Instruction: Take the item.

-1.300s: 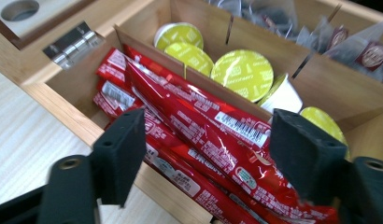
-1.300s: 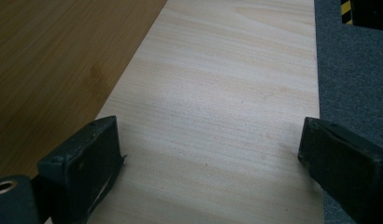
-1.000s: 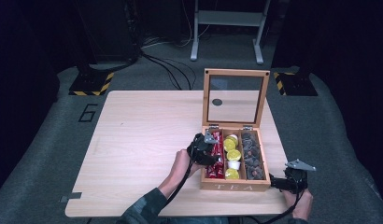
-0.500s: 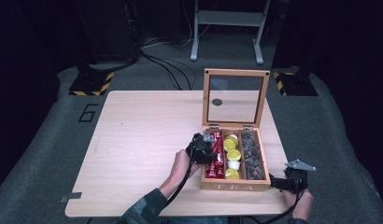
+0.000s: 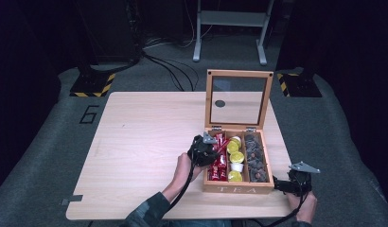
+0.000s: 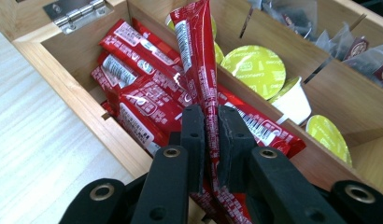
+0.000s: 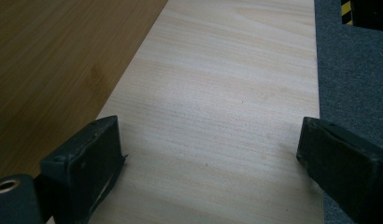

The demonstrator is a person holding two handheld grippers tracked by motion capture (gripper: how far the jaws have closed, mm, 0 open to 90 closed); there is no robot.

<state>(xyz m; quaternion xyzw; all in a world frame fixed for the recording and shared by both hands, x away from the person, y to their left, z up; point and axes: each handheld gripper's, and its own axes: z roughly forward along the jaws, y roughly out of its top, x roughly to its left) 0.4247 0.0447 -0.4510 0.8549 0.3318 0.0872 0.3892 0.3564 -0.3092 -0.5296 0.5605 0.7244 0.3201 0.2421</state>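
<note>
Left gripper (image 6: 209, 140) has just been closing and now pinches one red foil stick sachet (image 6: 199, 60) in the wooden tea box's (image 5: 237, 189) left compartment, by the table's near right corner; lift straight up, slowly, clearing neighbouring sachets; right gripper (image 7: 208, 154) idles wide apart

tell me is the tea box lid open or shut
Open: the lid stands upright behind the tea box, and the red packets and yellow cups inside lie uncovered.

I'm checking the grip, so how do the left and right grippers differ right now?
The left gripper has just closed its fingers on a red foil stick packet over the wooden tea box; the right gripper is open, holding nothing. Left sits above the box, right above the pale wooden table. Both have black fingers.
</note>
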